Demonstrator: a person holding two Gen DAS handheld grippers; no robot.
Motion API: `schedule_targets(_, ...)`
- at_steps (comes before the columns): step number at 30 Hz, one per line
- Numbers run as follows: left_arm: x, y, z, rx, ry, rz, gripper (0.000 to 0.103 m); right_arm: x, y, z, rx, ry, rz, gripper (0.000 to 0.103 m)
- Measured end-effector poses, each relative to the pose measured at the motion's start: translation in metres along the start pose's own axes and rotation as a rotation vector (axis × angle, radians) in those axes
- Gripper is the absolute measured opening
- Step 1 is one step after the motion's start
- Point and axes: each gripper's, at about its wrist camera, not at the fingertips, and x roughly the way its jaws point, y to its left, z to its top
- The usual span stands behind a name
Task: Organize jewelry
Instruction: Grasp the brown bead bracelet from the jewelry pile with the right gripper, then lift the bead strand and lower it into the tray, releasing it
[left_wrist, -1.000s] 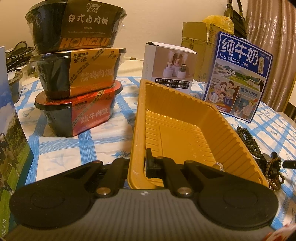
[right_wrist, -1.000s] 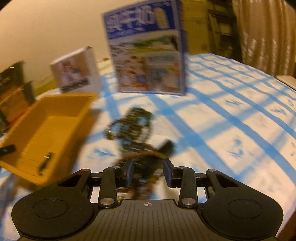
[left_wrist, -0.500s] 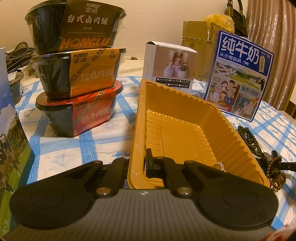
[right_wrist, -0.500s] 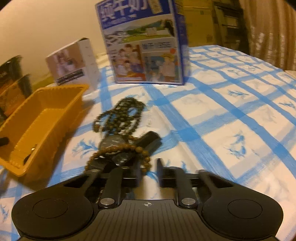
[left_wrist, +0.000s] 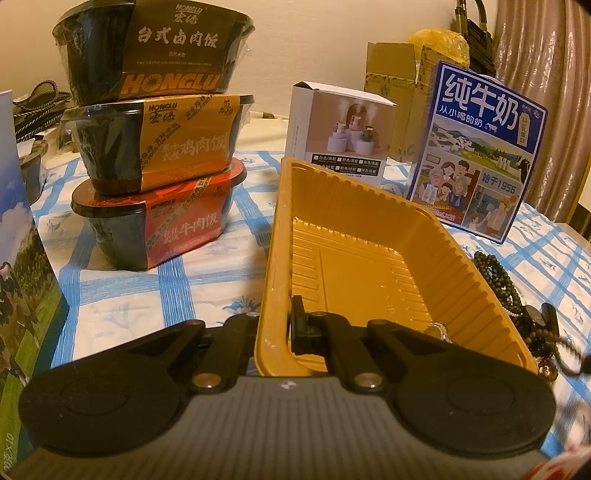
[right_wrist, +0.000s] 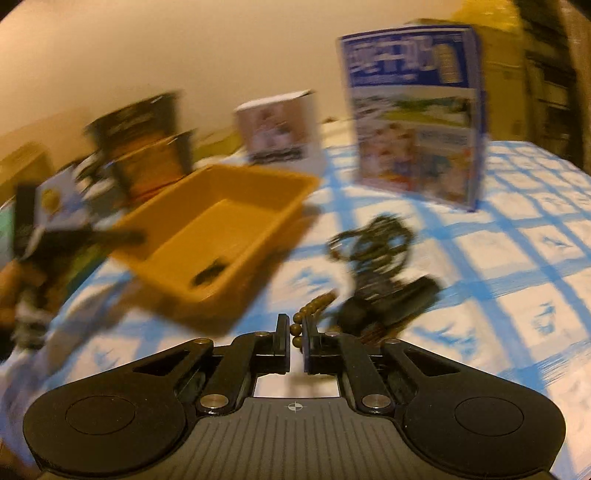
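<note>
My left gripper (left_wrist: 275, 325) is shut on the near left rim of the yellow plastic tray (left_wrist: 369, 258), one finger inside and one outside. A small silver ring (left_wrist: 437, 328) lies in the tray's near right corner. My right gripper (right_wrist: 294, 334) is shut on a brown wooden bead bracelet (right_wrist: 314, 319) and holds it above the cloth. A dark bead necklace (right_wrist: 376, 236) and a black watch (right_wrist: 391, 302) lie in a pile on the cloth to its right. The pile also shows in the left wrist view (left_wrist: 517, 295). The tray (right_wrist: 221, 221) stands to the left of the right gripper.
Three stacked Honglu meal bowls (left_wrist: 159, 155) stand left of the tray. A white product box (left_wrist: 340, 133) and a blue milk carton (left_wrist: 476, 155) stand behind it. A picture box (left_wrist: 22, 295) is at the left edge. A blue checked cloth (right_wrist: 517, 258) covers the table.
My right gripper has closed on the brown bead bracelet, lifted it off the pile and swung left toward the tray; its view is now blurred. The left gripper has kept its hold on the tray rim.
</note>
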Motion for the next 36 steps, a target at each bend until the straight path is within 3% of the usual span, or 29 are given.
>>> schedule_targets(5, 0.000, 0.000, 0.000, -0.001, 0.000, 0.000, 0.003, -0.001, 0.025, -0.010, -0.019, 0.044, 0.096, 0.006)
schedule_targets(11, -0.001, 0.000, -0.001, -0.004, -0.001, -0.002, 0.003, -0.020, 0.018, -0.001, 0.037, -0.022, 0.066, 0.006)
schedule_targets(15, -0.002, -0.001, -0.001, -0.009, -0.003, -0.002, 0.003, -0.049, 0.005, 0.016, 0.110, -0.134, 0.057, 0.006)
schedule_targets(23, -0.003, -0.002, -0.001, -0.009, -0.007, -0.002, 0.003, -0.104, -0.022, 0.070, 0.182, -0.395, -0.096, 0.006)
schedule_targets(28, -0.003, -0.002, -0.001, -0.008, -0.008, -0.002, 0.003, -0.124, -0.038, 0.102, 0.224, -0.516, -0.092, 0.006)
schedule_targets(36, -0.003, -0.003, 0.000, -0.005, -0.008, -0.001, 0.003, -0.128, -0.040, 0.122, 0.245, -0.511, -0.061, 0.006)
